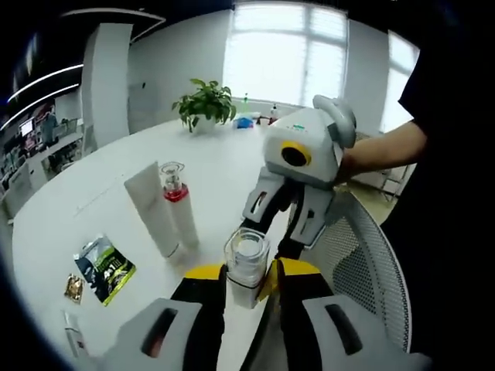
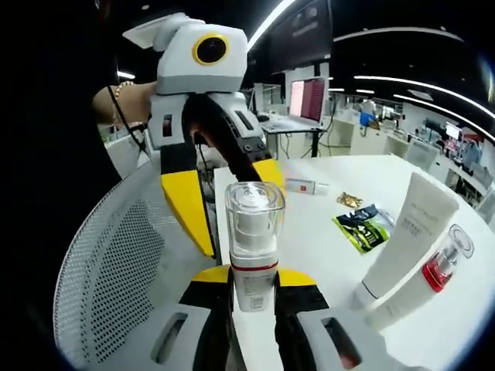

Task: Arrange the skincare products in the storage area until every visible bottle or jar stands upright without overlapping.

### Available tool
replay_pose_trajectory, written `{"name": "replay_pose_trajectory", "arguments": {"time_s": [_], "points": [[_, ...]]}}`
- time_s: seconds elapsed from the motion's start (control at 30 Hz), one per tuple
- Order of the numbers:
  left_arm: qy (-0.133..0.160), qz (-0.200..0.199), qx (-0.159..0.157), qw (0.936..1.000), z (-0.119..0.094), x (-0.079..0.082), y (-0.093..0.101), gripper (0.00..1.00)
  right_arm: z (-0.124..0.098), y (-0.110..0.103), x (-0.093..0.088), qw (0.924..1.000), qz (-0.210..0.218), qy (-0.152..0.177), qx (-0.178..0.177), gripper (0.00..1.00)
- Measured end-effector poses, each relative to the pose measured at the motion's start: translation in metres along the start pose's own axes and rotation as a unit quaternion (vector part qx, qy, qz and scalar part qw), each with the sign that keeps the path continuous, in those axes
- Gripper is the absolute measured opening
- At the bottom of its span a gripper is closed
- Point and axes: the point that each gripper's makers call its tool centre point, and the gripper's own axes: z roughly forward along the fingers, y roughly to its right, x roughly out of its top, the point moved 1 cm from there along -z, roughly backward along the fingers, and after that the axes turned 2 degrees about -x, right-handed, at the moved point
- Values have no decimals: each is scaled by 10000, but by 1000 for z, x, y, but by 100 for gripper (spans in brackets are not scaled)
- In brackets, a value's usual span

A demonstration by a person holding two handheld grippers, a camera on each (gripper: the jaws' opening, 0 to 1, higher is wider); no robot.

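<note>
Both my claws, left (image 1: 246, 280) and right (image 2: 253, 287), pinch 1 clear-capped square bottle (image 2: 254, 241) upright at 6 o'clock; smooth white tube (image 2: 407, 239) leans at 3 o'clock on the glossy table (image 2: 325, 239)

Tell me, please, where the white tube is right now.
In the left gripper view the white tube stands on the white table, touching the red-collared bottle on its right, just beyond the green sachet.

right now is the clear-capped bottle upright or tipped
Upright: the bottle stands cap-up between the right gripper jaws, its white base at the table edge, with the left gripper just behind it.
</note>
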Motion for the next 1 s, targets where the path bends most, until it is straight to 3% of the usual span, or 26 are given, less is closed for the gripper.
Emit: {"name": "replay_pose_trajectory", "arguments": {"time_s": [0.57,1.0], "points": [[9,-527,571,9970,-13,-27,-18,41,1,35,-36,9994,205,-227,-134,10],[27,-811,869,9929,-17,-34,-24,56,5,50,-55,9994,169,-256,-164,11]]}}
